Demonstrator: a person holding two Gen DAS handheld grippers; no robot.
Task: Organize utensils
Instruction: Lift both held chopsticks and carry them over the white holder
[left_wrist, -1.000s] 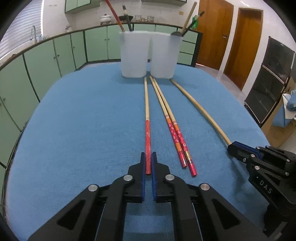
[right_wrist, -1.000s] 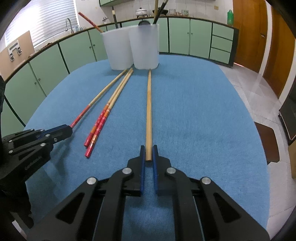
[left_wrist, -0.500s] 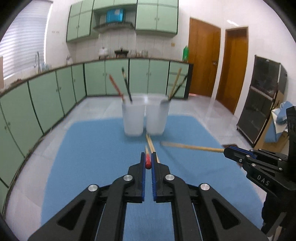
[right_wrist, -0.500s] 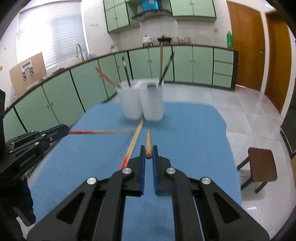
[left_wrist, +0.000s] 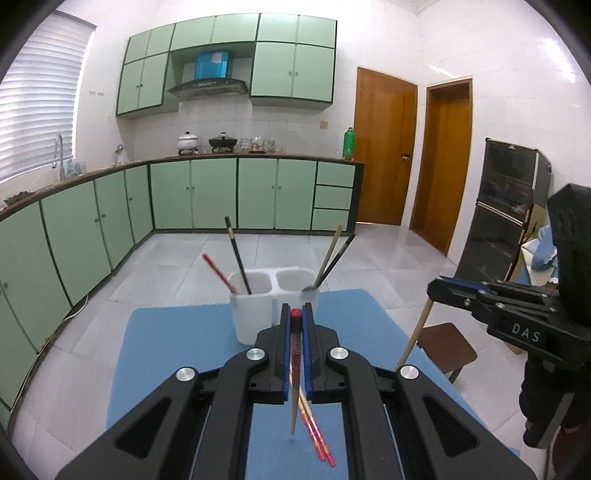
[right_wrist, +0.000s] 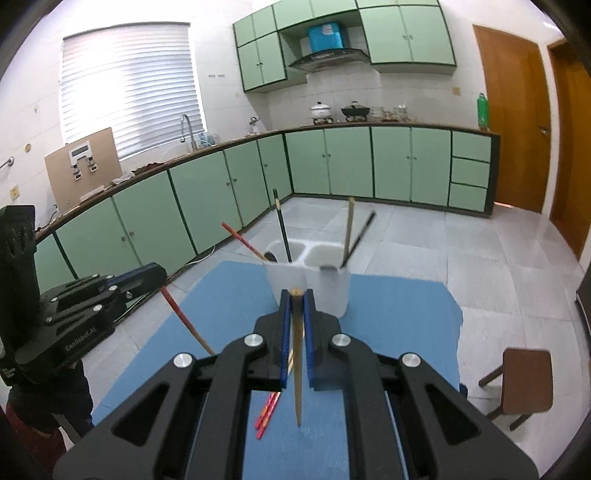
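Progress: partway | left gripper (left_wrist: 294, 318) fingers clamped on red-ended chopstick (left_wrist: 294, 365) | right gripper (right_wrist: 295, 297) clamped on plain chopstick (right_wrist: 297, 362) | holder (left_wrist: 255, 306) at 12 o'clock, four sticks in | red pair (left_wrist: 314, 432) left on desk (left_wrist: 177, 343)

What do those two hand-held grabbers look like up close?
Both are black plastic with angular cut-out linkage arms, silver round bolts at the joints and blue ribbed pads lining the fingers. The left gripper has "GenRobot.AI" in white on its side; the right gripper has white "DAS" lettering. No cables show.
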